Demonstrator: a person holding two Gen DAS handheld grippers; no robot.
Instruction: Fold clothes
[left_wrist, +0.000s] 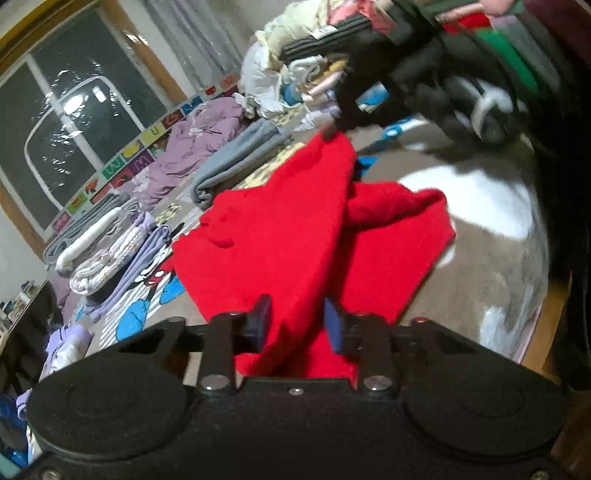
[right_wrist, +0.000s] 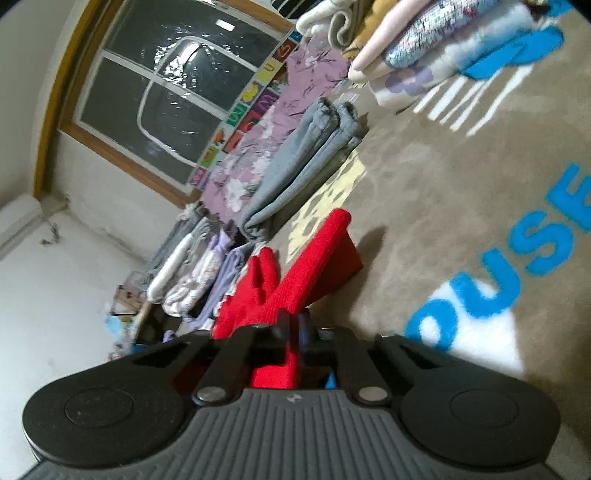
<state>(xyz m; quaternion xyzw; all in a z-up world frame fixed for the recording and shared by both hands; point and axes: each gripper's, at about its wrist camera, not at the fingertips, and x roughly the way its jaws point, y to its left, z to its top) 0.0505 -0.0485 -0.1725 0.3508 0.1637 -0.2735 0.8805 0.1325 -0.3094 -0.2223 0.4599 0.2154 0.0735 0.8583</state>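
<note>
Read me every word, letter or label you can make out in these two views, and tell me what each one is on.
"OUSE", large blue letters cut off by the picture's edge, on the brown carpet.
"U" and "M", single letters on the colourful picture tiles below the window.
Other tile letters: too blurred to read.
White tag on the black folded garment in the far pile: too small to read.

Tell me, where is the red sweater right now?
The red sweater lies mid-frame on the brown blanket, right of the folded grey clothes, with both grippers at its edges.
</note>
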